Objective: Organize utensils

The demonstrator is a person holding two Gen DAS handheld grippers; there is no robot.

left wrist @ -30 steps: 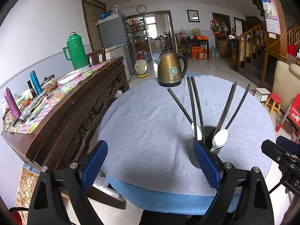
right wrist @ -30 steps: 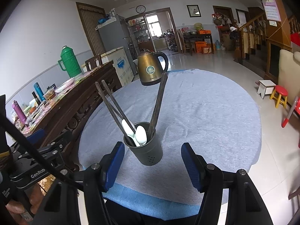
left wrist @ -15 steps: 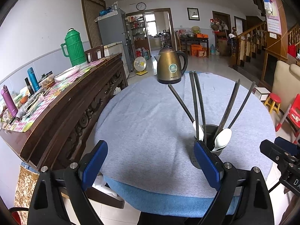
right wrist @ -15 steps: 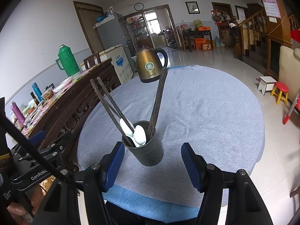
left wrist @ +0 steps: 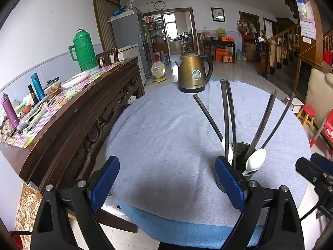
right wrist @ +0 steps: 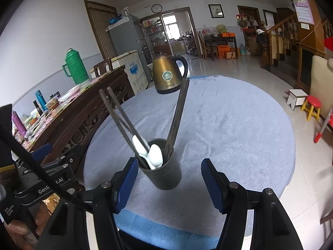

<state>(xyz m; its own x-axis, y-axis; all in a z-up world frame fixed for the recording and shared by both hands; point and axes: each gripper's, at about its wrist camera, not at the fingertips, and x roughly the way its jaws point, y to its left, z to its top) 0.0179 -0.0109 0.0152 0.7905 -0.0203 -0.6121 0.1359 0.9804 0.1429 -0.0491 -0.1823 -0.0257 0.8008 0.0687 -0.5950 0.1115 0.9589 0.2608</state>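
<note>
Right gripper (right wrist: 169, 179): jaws apart, empty, bottom centre.
Left gripper (left wrist: 167, 182): jaws wide apart, empty.
Utensil cup (right wrist: 164, 173): lower centre, between right pads, untouched; holds chopsticks (right wrist: 177, 116), white spoons (right wrist: 156, 155).
Kettle (right wrist: 167, 75): upper centre, table's (right wrist: 239, 129) far edge.

Each hand-held gripper, the left hand-held gripper (left wrist: 167, 184) and the right hand-held gripper (right wrist: 169, 182), was built of black arms with silver screws, was fitted with ribbed blue pads (right wrist: 212, 184), and white "GenR" lettering was printed on the left one's body.
</note>
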